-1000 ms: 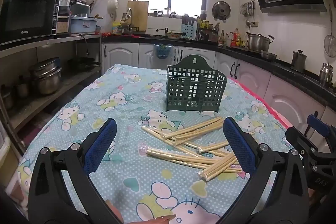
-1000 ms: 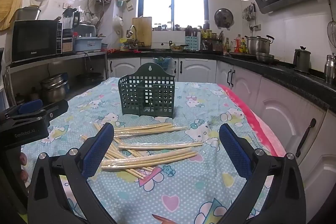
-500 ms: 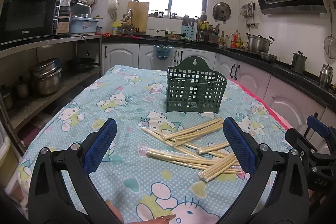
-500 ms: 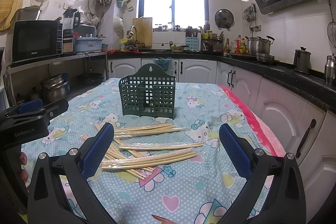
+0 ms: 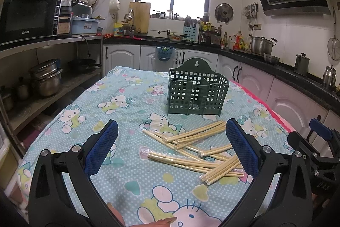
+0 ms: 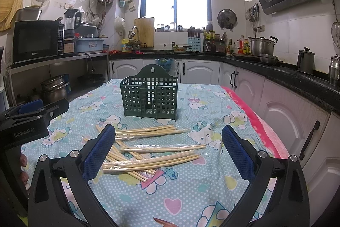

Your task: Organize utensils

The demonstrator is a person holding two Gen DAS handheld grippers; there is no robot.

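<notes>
We carry two alike tools. Our left gripper [image 5: 171, 137] has black, angular plastic arms with triangular cut-outs, each ending in a long blue pad [image 5: 101, 147] with a fine mesh texture. Round silver screws [image 5: 74, 148] sit at the joints. Our right gripper [image 6: 168, 143] is built the same: black frame, blue textured pads [image 6: 237, 152], silver screws [image 6: 261, 154]. Seen from the right wrist, the left tool's black body bears pale lettering [image 6: 23, 130] and a blue part on top.
</notes>
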